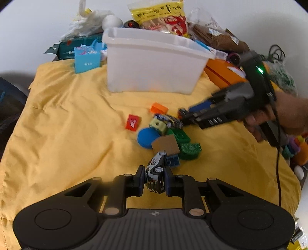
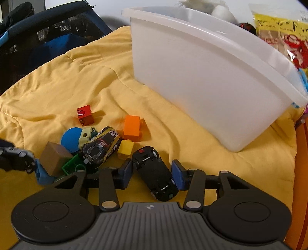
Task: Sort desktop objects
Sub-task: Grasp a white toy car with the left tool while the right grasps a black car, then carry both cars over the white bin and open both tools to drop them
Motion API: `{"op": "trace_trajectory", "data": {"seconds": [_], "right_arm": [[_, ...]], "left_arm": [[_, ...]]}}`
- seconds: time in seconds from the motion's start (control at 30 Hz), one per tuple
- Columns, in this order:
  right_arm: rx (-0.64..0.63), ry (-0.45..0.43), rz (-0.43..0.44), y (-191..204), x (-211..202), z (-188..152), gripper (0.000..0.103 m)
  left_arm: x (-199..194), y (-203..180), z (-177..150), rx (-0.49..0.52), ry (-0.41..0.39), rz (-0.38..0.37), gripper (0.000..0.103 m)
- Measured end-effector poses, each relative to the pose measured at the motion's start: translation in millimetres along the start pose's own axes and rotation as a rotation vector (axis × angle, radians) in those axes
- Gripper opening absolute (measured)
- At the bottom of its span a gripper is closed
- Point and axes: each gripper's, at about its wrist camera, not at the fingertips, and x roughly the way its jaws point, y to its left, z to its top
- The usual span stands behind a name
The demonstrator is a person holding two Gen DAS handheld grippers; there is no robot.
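In the left wrist view my left gripper (image 1: 155,177) is shut on a white toy police car (image 1: 156,171), held above the yellow cloth (image 1: 67,125). In the right wrist view my right gripper (image 2: 152,174) is open, its blue pads either side of an upside-down black toy car (image 2: 156,176) on the cloth. The right gripper also shows in the left wrist view (image 1: 182,117), reaching into the toy pile. A black-and-yellow race car (image 2: 101,148), an orange block (image 2: 131,127), a small yellow block (image 2: 125,149) and a red cube (image 2: 85,115) lie near it. A white plastic bin (image 1: 154,59) stands behind.
The pile also holds a blue disc (image 1: 147,137), a brown block (image 1: 166,144) and green pieces (image 1: 182,141). Behind the bin lie snack bags (image 1: 161,16), a blue box (image 1: 86,59) and an orange box (image 1: 221,73). A dark chair (image 2: 38,38) stands beyond the cloth's edge.
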Motion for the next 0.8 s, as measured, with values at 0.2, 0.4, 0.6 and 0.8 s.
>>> {"op": "trace_trajectory", "data": {"seconds": [0.2, 0.4, 0.6, 0.8], "right_arm": [[0.166, -0.029, 0.059, -18.4, -25.9, -16.2, 0.034], [0.200, 0.021, 0.054, -18.9, -31.5, -42.9, 0.037], [0.187, 0.020, 0.031, -18.4, -30.1, -45.4, 0.050], [0.195, 0.017, 0.031, -15.0, -31.8, -46.2, 0.058]], "left_arm": [[-5.2, 7.4, 16.8, -0.030, -0.046, -0.006, 0.023], [17.9, 11.3, 6.0, 0.013, 0.072, -0.035, 0.025], [27.1, 18.7, 0.0, 0.001, 0.083, 0.024, 0.040], [26.9, 21.2, -3.8, 0.025, 0.096, 0.023, 0.041]]}}
